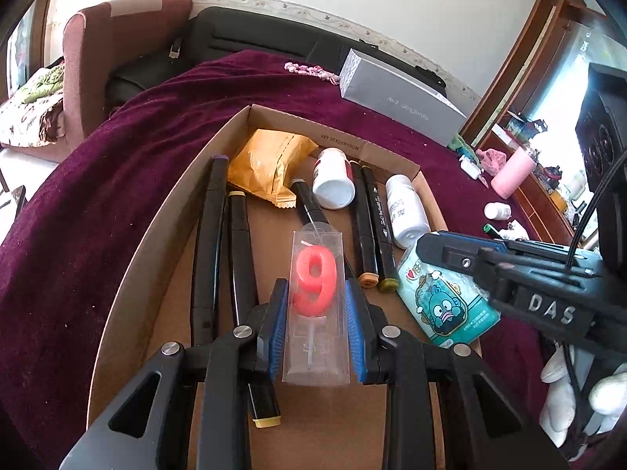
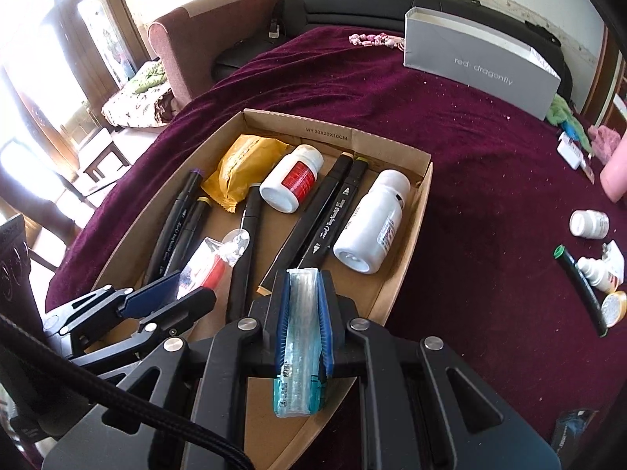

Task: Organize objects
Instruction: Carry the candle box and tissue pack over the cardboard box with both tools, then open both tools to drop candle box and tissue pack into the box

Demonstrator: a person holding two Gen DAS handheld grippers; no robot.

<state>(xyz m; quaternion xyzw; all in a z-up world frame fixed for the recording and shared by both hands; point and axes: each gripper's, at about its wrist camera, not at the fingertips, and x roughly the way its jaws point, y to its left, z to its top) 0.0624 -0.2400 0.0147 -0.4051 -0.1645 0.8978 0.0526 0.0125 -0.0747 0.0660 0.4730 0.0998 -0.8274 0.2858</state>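
Step in hand: placing. Both hand-held grippers carry items over the cardboard box (image 2: 392,203), which sits on the tabletop's purple cloth (image 2: 450,149).
Left hand-held gripper (image 1: 315,329): jaws narrowly open, clamped on the clear candle pack (image 1: 315,293) with a red "9" inside; pack hangs above the box floor, over the black markers (image 1: 370,215).
Right hand-held gripper (image 2: 303,333): jaws nearly shut, pinching a flat teal tissue pack (image 2: 299,372) edge-on, at the box's near right corner.
Box contents: markers, two white bottles (image 2: 370,221), yellow packet (image 2: 239,168).
Next move (judgement): lower each item into a free floor area, then release; the candle pack needs a gap between markers.
Left over: a small bottle (image 2: 589,224) and a green-tipped marker (image 2: 582,286) lie outside on the cloth.
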